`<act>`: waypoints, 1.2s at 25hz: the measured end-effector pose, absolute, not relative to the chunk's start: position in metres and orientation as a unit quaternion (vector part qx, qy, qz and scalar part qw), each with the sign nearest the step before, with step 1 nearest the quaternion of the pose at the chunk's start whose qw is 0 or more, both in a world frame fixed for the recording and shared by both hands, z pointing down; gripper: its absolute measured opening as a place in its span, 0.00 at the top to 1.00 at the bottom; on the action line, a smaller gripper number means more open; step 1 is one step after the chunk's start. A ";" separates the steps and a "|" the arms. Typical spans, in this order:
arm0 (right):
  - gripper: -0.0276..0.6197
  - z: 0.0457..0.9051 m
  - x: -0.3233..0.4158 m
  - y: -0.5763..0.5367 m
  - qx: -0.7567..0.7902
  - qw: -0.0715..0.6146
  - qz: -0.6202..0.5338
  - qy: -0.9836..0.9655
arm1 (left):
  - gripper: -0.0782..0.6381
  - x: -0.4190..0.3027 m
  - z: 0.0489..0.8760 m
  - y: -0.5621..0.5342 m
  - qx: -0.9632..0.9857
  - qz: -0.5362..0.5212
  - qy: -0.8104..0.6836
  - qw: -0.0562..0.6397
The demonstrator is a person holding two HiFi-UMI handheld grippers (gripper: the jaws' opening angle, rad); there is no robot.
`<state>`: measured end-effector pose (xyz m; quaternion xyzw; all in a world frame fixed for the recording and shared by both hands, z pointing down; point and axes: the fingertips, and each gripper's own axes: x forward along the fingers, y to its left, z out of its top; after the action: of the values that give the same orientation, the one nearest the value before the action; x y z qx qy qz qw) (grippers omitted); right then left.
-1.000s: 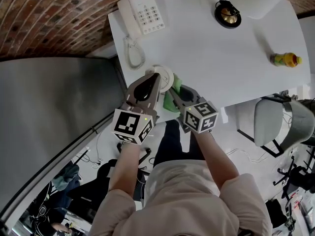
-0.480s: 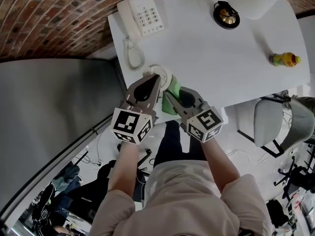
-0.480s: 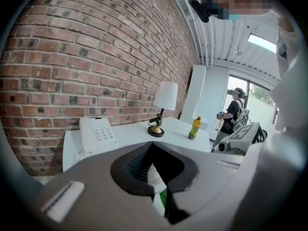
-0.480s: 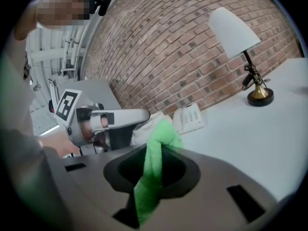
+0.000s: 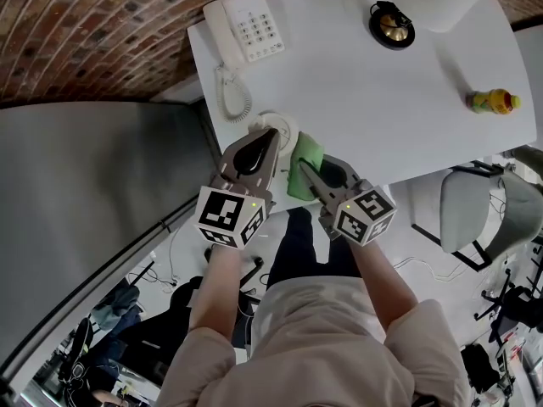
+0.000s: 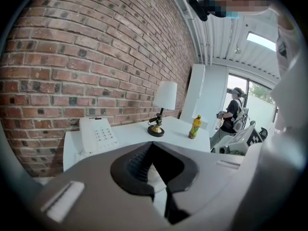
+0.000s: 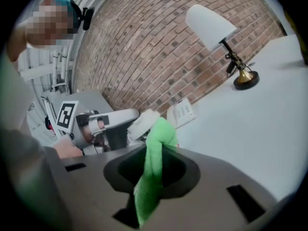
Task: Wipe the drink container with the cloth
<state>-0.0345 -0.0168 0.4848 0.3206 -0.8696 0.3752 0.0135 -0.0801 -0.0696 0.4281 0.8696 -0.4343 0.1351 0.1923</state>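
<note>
Wiping step in hand — left claw (image 5: 272,136) clamps the white drink container (image 5: 287,125), right claw (image 5: 303,168) pinches the green cloth (image 5: 305,153) beside it; next, rub cloth over its side.

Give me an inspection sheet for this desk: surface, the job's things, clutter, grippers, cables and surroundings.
Surface: white table, set against the brick wall.
Job's things: white drink container at the table's near edge; green cloth right beside it.
Clutter: telephone, lamp, yellow bottle.
Grippers: left gripper shut on the drink container; right gripper shut on the cloth.
Cables: coiled telephone cord on the table; loose cables on the floor.
Surroundings: grey chair by the table; a person standing far off.
</note>
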 end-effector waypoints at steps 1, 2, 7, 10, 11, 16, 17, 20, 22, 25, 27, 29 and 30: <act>0.86 0.494 -0.032 -0.016 0.328 0.028 0.387 -0.861 | 0.88 -0.081 0.428 -0.070 0.869 0.134 -0.435 0.193; 0.86 0.505 -0.029 -0.014 0.337 0.045 0.401 -0.851 | 0.88 -0.081 0.428 -0.070 0.869 0.133 -0.435 0.192; 0.86 0.553 -0.026 -0.007 0.370 0.113 0.467 -0.795 | 0.88 -0.081 0.428 -0.070 0.868 0.125 -0.438 0.201; 0.86 0.576 -0.033 -0.003 0.379 0.137 0.489 -0.774 | 0.88 -0.081 0.428 -0.071 0.867 0.122 -0.437 0.204; 0.86 0.582 -0.036 -0.002 0.379 0.141 0.496 -0.768 | 0.88 -0.081 0.428 -0.071 0.867 0.122 -0.438 0.204; 0.86 0.597 -0.050 -0.004 0.373 0.164 0.508 -0.758 | 0.88 -0.082 0.428 -0.072 0.863 0.115 -0.447 0.203; 0.86 0.598 -0.051 -0.006 0.374 0.164 0.509 -0.758 | 0.88 -0.083 0.427 -0.072 0.863 0.113 -0.448 0.203; 0.86 0.602 -0.056 -0.009 0.375 0.164 0.514 -0.754 | 0.88 -0.082 0.428 -0.072 0.863 0.115 -0.449 0.201; 0.86 0.605 -0.058 -0.010 0.376 0.165 0.516 -0.751 | 0.88 -0.082 0.428 -0.072 0.863 0.116 -0.449 0.199; 0.86 0.607 -0.063 -0.013 0.376 0.164 0.517 -0.751 | 0.88 -0.083 0.427 -0.071 0.864 0.116 -0.448 0.199; 0.86 0.608 -0.064 -0.015 0.373 0.163 0.517 -0.753 | 0.88 -0.083 0.427 -0.071 0.865 0.116 -0.446 0.199; 0.86 0.609 -0.065 -0.016 0.367 0.161 0.519 -0.755 | 0.88 -0.082 0.428 -0.071 0.866 0.118 -0.444 0.198; 0.86 0.610 -0.066 -0.016 0.364 0.162 0.518 -0.757 | 0.88 -0.082 0.428 -0.071 0.866 0.118 -0.444 0.198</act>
<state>-0.0660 -0.0164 0.6095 0.3643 -0.7568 0.5181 0.1615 -0.0822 -0.0710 0.4279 0.8657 -0.4445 0.1184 0.1975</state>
